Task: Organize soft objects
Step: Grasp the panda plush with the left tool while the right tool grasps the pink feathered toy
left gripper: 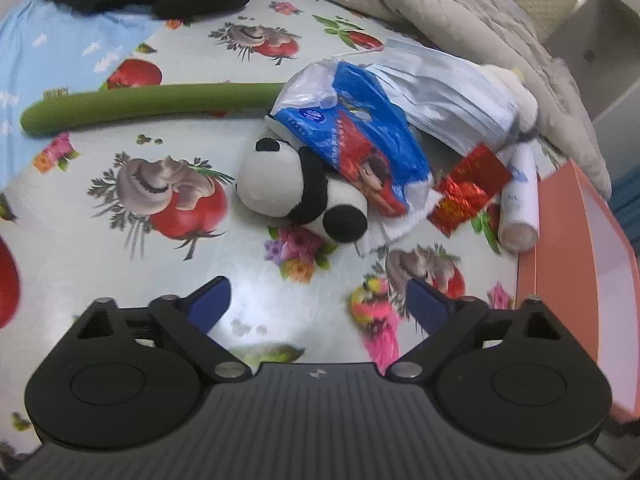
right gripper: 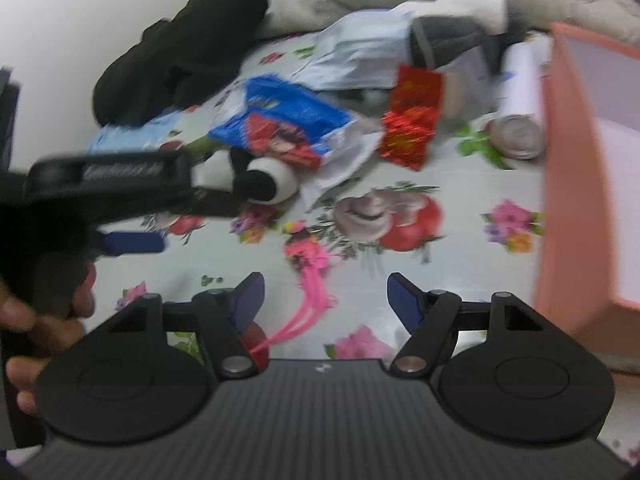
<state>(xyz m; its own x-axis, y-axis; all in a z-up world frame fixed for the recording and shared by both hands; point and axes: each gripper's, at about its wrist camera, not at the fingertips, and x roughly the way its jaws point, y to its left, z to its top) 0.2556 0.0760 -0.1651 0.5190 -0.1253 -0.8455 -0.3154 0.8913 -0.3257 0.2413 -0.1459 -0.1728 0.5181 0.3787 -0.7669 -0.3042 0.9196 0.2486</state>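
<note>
A black-and-white panda plush [left gripper: 296, 188] lies on the patterned tablecloth [left gripper: 168, 264], partly under a blue and red tissue pack [left gripper: 360, 136]. My left gripper [left gripper: 318, 292] hovers just short of the panda, open, with nothing between its blue pads. In the right wrist view the panda [right gripper: 264, 178] lies past the left gripper [right gripper: 176, 210], which reaches in from the left. My right gripper [right gripper: 325, 284] stands open over bare cloth, nothing between its fingers. A white soft toy [left gripper: 516, 92] lies behind a pack of face masks [left gripper: 452, 92].
An orange open box [left gripper: 576, 280] stands at the right edge. Beside it lie a white bottle [left gripper: 520, 200] and a red foil packet [left gripper: 468, 188]. A long green tube [left gripper: 152, 104] lies at the left. A black garment [right gripper: 180, 52] and grey blanket [left gripper: 440, 0] lie behind.
</note>
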